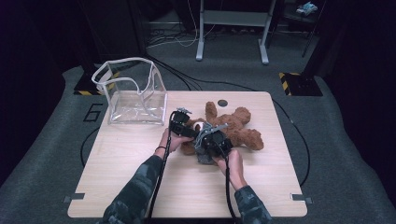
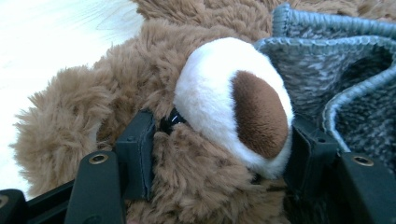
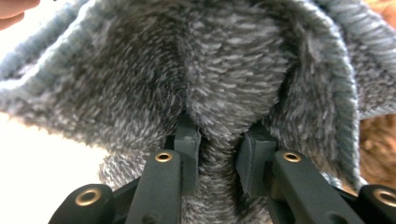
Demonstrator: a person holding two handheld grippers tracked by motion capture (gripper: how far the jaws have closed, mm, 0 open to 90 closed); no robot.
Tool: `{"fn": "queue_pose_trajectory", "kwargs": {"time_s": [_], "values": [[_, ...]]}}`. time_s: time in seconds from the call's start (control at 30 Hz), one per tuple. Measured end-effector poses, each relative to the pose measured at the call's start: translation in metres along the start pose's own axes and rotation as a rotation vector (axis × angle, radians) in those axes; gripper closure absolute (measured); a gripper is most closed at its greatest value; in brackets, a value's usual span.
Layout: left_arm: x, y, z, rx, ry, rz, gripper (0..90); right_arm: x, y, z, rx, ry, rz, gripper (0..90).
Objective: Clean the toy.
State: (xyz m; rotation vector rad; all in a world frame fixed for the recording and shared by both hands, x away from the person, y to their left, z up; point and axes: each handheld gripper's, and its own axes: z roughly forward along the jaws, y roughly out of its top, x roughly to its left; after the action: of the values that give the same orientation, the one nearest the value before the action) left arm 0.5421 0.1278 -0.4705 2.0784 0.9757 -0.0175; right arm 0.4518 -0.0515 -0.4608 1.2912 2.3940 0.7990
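A brown teddy bear [image 1: 240,128] lies on the wooden table [image 1: 140,182], right of centre. My left gripper [image 1: 186,129] is at its head. In the left gripper view the jaws of the left gripper [image 2: 219,161] press into the fur on both sides of the bear's [image 2: 140,70] face, under the white snout [image 2: 210,93]. A grey knitted hat [image 2: 327,70] lies against the head. My right gripper [image 1: 212,143] is shut on a fold of that hat [image 3: 224,60]; in the right gripper view its tips [image 3: 218,154] pinch the knit. Part of the hat [image 1: 203,157] shows below the grippers.
A clear plastic bag [image 1: 135,93] with white edging stands open at the table's back left. A small black disc [image 1: 222,102] lies near the back edge behind the bear. Table legs [image 1: 201,46] and cables are on the floor beyond.
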Motion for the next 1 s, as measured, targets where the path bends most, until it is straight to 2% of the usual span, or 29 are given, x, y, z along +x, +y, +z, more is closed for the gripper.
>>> {"fn": "queue_pose_trajectory", "kwargs": {"time_s": [0.03, 0.07, 0.1, 0.13, 0.27, 0.33, 0.4, 0.53, 0.63, 0.8, 0.9, 0.97, 1.0], "values": [[0.0, 0.0, 0.0, -0.006, -0.002, -0.009, 37.0, -0.001, -0.002, 0.001, -0.011, 0.005, 0.012, 72.6], [0.0, 0.0, 0.0, -0.001, -0.001, 0.0, 37.0, 0.0, -0.004, 0.001, -0.012, 0.007, 0.014, 72.9], [0.0, 0.0, 0.0, 0.001, 0.001, 0.001, 37.0, 0.001, -0.005, 0.001, 0.005, 0.006, 0.016, 73.1], [-0.001, 0.0, 0.0, 0.002, 0.003, 0.003, 37.0, 0.001, -0.006, 0.001, 0.024, 0.001, -0.01, 73.2], [0.0, 0.0, 0.0, 0.002, 0.002, -0.001, 37.0, 0.005, -0.011, 0.001, 0.07, 0.022, -0.041, 73.2], [0.0, 0.001, 0.0, 0.004, 0.003, -0.004, 37.0, 0.007, -0.01, -0.002, 0.079, 0.013, -0.034, 73.1], [0.0, 0.001, 0.0, 0.003, 0.001, -0.006, 37.0, 0.007, -0.008, -0.008, 0.054, 0.022, -0.039, 72.9], [0.001, 0.001, 0.0, 0.004, 0.002, -0.005, 37.0, 0.011, 0.001, -0.019, -0.043, 0.01, -0.034, 72.6], [0.0, 0.001, 0.0, 0.001, 0.003, -0.008, 37.0, 0.017, 0.006, -0.01, -0.028, 0.018, -0.031, 72.5], [0.0, 0.001, 0.0, 0.004, 0.003, -0.006, 37.0, 0.02, 0.004, 0.007, -0.005, 0.041, -0.02, 73.1], [0.0, 0.0, 0.0, 0.001, 0.006, -0.009, 37.0, 0.022, -0.001, 0.012, 0.046, 0.078, -0.038, 73.6], [0.0, 0.001, 0.0, 0.003, 0.005, -0.008, 37.0, 0.024, -0.004, 0.015, 0.064, 0.083, -0.05, 73.6], [0.0, 0.0, 0.001, -0.003, 0.005, -0.01, 37.0, 0.027, -0.009, 0.02, 0.103, 0.092, -0.067, 73.5]]}}
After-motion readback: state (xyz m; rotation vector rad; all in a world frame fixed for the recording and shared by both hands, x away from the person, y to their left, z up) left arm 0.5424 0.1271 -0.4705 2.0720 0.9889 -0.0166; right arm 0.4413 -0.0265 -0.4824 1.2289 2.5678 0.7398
